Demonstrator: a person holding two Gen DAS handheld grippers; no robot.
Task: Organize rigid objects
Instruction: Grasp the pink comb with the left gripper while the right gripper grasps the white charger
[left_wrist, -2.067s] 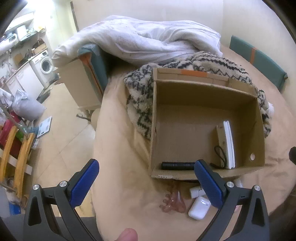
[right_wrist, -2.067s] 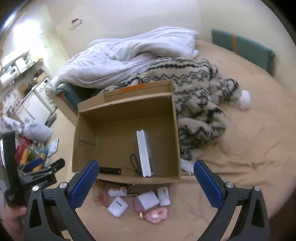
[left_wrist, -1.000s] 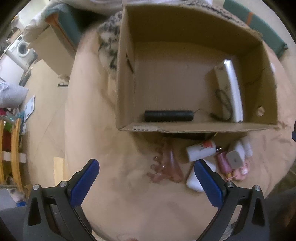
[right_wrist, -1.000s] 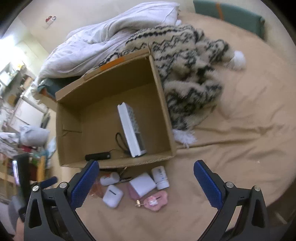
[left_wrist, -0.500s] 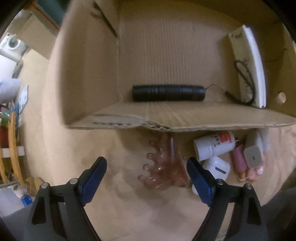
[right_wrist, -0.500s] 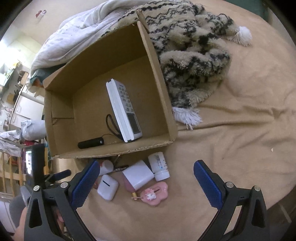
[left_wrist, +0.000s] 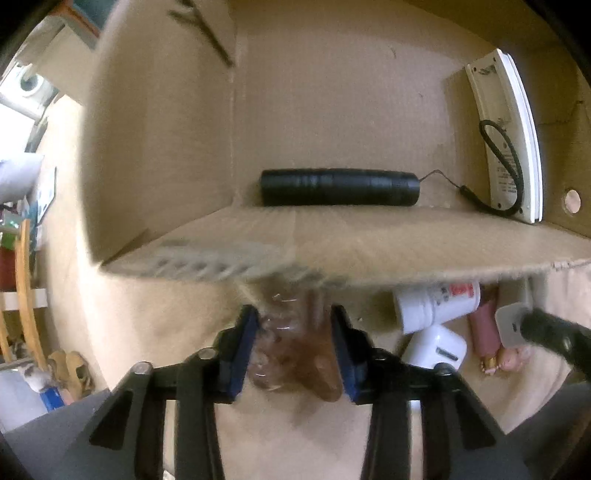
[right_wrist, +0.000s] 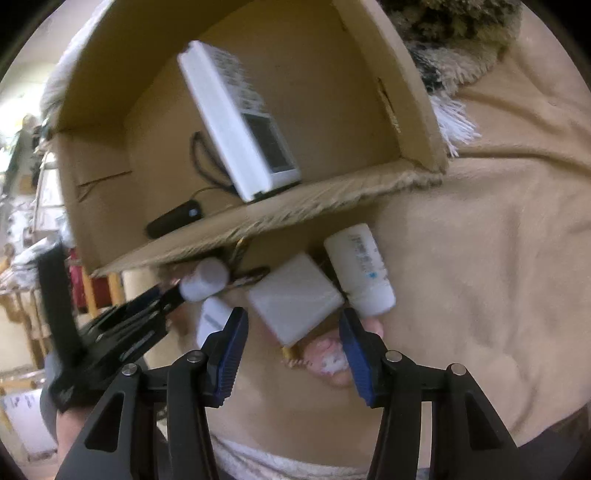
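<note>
Progress stood at two of several: a torch (left_wrist: 340, 187) and a remote (left_wrist: 511, 136) lay in the box (left_wrist: 332, 254). Leftmost outside, the left gripper (left_wrist: 293, 350) had clamped the hair claw (left_wrist: 295, 354) on the bed beside the box. The right gripper (right_wrist: 291, 343) was closing around the white charger (right_wrist: 295, 295), not yet pressing. Two bottles, an earbud case and a pink charm remained out.

Pink hair claw (left_wrist: 295, 354) blurred between left tongs (left_wrist: 295, 350) — top under cardboard box (left_wrist: 332, 254) flap; label on white bottle (right_wrist: 360, 273) unreadable
</note>
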